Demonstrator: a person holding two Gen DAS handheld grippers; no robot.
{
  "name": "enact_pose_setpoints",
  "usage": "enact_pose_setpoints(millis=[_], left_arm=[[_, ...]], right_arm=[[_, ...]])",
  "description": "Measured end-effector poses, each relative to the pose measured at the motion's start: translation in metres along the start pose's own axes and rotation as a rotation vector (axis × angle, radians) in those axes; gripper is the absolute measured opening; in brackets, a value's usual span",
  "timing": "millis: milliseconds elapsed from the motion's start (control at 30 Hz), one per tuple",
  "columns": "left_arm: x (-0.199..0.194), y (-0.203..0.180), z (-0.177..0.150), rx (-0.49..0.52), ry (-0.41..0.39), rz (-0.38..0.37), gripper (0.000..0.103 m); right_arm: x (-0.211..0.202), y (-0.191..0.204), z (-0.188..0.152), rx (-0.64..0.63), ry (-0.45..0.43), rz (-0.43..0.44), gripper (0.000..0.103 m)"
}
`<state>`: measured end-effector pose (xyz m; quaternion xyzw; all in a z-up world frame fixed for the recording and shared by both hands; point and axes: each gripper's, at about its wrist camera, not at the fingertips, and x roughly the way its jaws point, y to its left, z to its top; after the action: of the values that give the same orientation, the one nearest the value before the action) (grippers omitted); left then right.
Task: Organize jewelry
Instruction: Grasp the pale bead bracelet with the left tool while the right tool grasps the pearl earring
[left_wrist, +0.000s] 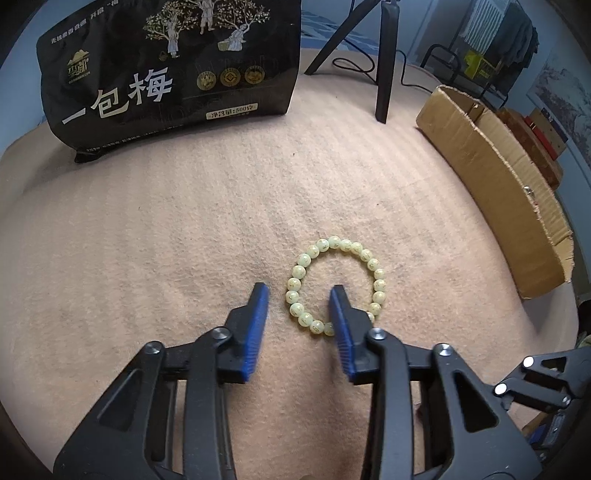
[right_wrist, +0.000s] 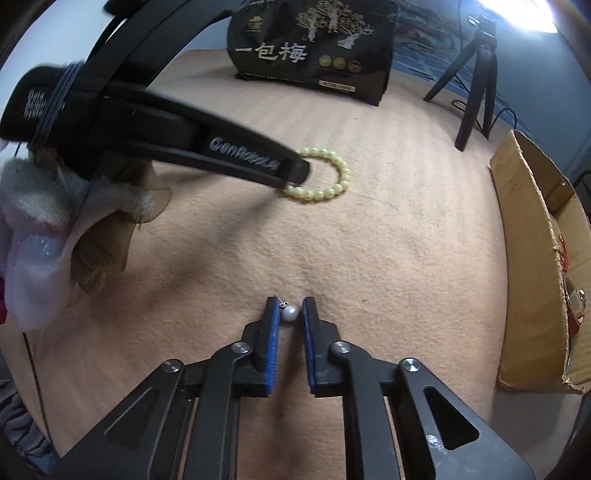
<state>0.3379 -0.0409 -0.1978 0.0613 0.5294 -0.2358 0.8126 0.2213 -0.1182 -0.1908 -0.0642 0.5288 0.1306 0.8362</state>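
Observation:
A pale green bead bracelet (left_wrist: 371, 264) lies flat on the beige felt surface (left_wrist: 184, 229). My left gripper (left_wrist: 300, 291) is open and straddles the bracelet's left side: one finger stands outside the ring, the other inside it. The bracelet also shows in the right wrist view (right_wrist: 332, 184), with the left gripper's fingers (right_wrist: 291, 170) down on it. My right gripper (right_wrist: 290, 306) is partly open around a white pearl earring (right_wrist: 290, 314) that lies on the felt between the blue pads. Its thin metal post points left, by the left pad.
A black snack bag (left_wrist: 170, 74) stands at the back. A black tripod (left_wrist: 384, 59) stands behind the bracelet. An open cardboard box (left_wrist: 495, 177) lies along the right edge; red items show inside it in the right wrist view (right_wrist: 569, 295).

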Motion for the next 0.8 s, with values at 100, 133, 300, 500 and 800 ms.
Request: enact_pose_setpoints(millis=[100,133,300,500,800], left_arm=[[0.001,-0.002,0.000,0.005,-0.008,0.013,0.022],[0.002,-0.002,-0.001,0.008,-0.011,0.022,0.020],[0.002,0.000,0.000,0.006,-0.025,0.027,0.007],[-0.003,0.005,-0.001,-0.020,-0.035,0.015,0.006],[-0.005,0.005,-0.010,-0.008,-0.047,0.035,0.006]], right_arm=[[0.001,-0.008,0.001,0.017,-0.001,-0.001,0.009],[0.001,-0.011,0.001,0.024,-0.001,-0.003,0.009],[0.003,-0.023,0.004,0.055,-0.002,-0.005,0.008],[0.000,-0.033,0.007,0.083,-0.009,-0.019,0.008],[-0.006,-0.044,0.007,0.105,-0.027,-0.027,0.008]])
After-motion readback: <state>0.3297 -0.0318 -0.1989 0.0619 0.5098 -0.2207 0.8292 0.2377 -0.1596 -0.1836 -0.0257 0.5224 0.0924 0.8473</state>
